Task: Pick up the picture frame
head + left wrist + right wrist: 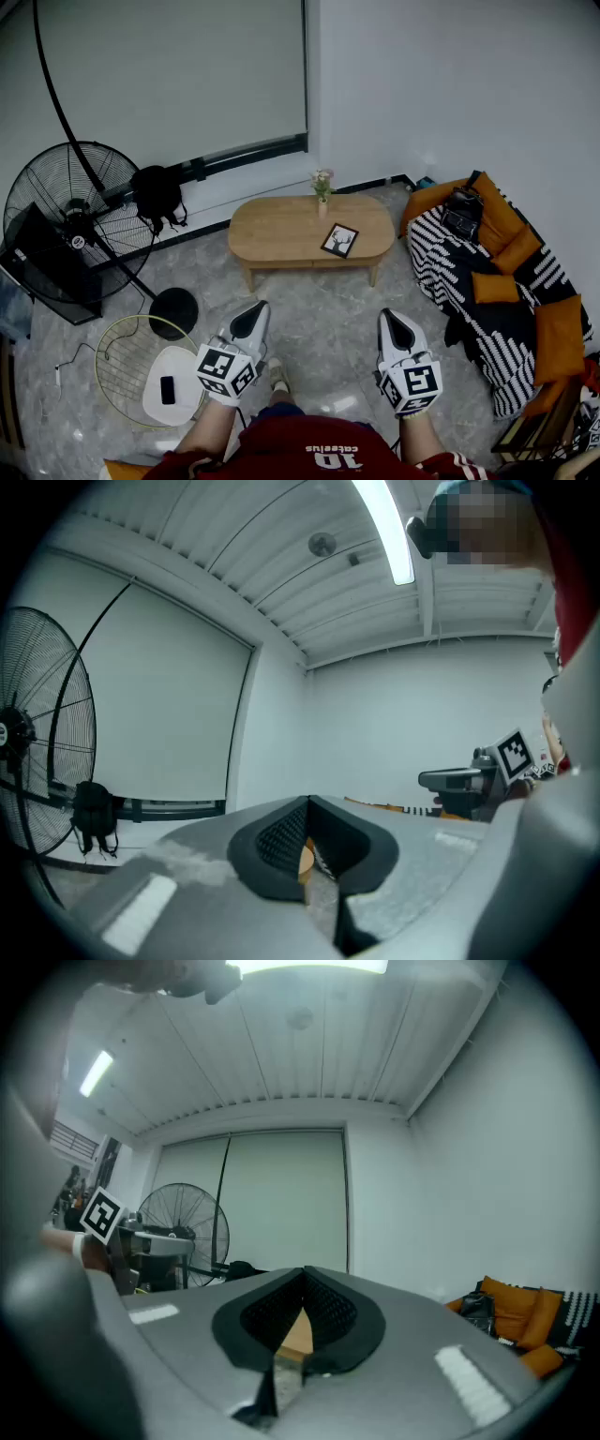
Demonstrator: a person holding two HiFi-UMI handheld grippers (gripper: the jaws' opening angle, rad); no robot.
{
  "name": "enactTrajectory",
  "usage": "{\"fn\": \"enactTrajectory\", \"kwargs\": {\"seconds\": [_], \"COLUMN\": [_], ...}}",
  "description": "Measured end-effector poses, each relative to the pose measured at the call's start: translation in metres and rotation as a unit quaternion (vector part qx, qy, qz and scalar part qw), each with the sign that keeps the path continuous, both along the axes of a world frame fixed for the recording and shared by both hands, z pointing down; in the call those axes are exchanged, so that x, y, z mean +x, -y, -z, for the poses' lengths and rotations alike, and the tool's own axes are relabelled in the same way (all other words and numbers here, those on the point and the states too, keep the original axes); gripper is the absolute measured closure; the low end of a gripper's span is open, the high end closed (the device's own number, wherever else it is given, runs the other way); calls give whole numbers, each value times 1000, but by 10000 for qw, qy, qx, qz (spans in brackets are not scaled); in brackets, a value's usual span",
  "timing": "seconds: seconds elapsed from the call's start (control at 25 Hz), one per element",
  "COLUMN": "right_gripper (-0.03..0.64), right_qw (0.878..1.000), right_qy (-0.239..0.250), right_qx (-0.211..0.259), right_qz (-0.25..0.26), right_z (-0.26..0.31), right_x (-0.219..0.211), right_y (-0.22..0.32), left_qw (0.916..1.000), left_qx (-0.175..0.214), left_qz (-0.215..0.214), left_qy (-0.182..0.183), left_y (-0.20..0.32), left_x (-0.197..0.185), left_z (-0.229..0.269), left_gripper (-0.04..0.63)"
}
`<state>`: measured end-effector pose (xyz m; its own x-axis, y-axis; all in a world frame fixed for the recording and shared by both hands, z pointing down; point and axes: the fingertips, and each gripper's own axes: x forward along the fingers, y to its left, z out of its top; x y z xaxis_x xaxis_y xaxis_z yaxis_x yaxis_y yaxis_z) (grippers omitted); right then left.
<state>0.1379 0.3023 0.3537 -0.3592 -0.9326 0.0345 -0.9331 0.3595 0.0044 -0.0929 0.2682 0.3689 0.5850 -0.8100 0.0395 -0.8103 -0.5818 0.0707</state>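
Frame (339,240) lies well beyond left tongs (255,314), right tongs (392,321).

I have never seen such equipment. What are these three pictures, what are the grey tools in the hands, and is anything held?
There is no robot: a person holds one gripper in each hand. The head view is from a camera on the person's head, looking down at the left gripper and right gripper. The other two views are from cameras on each gripper, looking along its jaws. Both are shut and empty. Ahead, a wooden table carries a picture frame and a small vase of flowers.
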Motion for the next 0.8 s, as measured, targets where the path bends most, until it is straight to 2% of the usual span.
{"fn": "enactTrajectory", "kwargs": {"seconds": [0.48, 0.8], "right_gripper": [629, 629], "right_qw": [9999, 10000], "right_qy": [50, 76], "right_qx": [48, 40], "right_qz": [79, 0], "right_z": [3, 1], "right_x": [1, -3], "right_y": [-22, -19], "left_qw": [9999, 9998], "left_qx": [107, 111], "left_qz": [-58, -138], "left_qy": [-47, -3], "left_y": [-29, -31], "left_x": [8, -1], "left_z": [3, 2], "left_gripper": [592, 592]}}
